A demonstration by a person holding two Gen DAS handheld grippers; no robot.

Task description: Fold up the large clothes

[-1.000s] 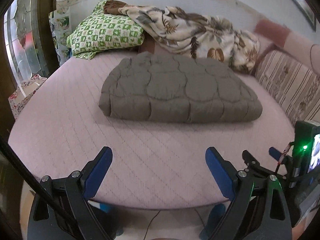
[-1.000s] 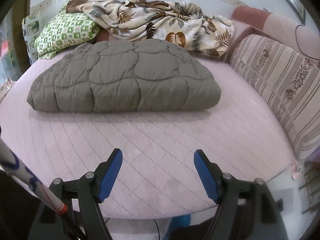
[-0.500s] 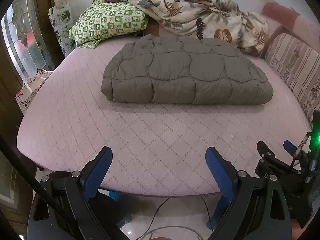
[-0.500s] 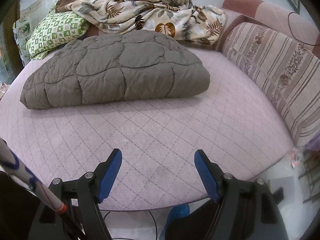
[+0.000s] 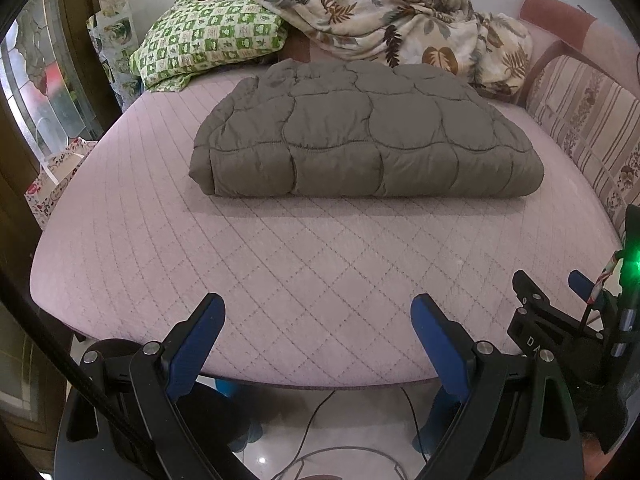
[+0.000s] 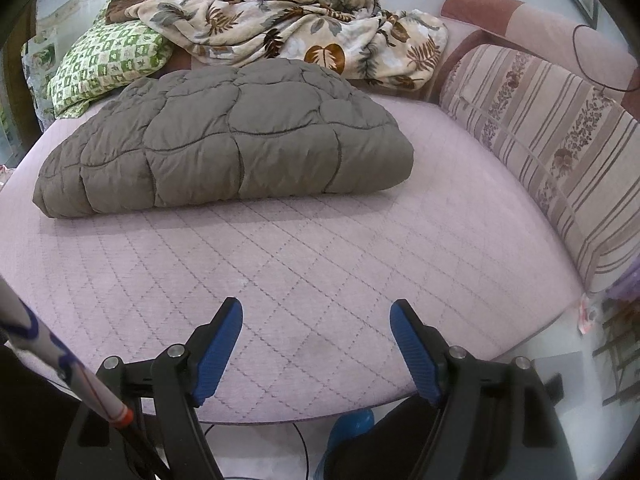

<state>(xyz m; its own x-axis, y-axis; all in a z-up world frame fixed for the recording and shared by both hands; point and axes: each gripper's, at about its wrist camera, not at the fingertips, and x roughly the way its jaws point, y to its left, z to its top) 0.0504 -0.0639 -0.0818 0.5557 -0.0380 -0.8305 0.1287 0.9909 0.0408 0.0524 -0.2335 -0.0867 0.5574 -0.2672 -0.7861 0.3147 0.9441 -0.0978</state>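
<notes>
A folded grey quilt (image 5: 368,132) lies mid-bed on the pink mattress (image 5: 304,272) — well beyond the left gripper (image 5: 318,312) and right gripper (image 6: 316,316), both wide open and empty, near the mattress's front edge.

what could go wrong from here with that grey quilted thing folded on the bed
The puffy grey quilted garment looks thick, so its folded layers may spring apart. Both tongs, left and right, are open and well short of it, near the bed's edge. Reaching in could drag the bundle toward the leaf-print blanket.
</notes>
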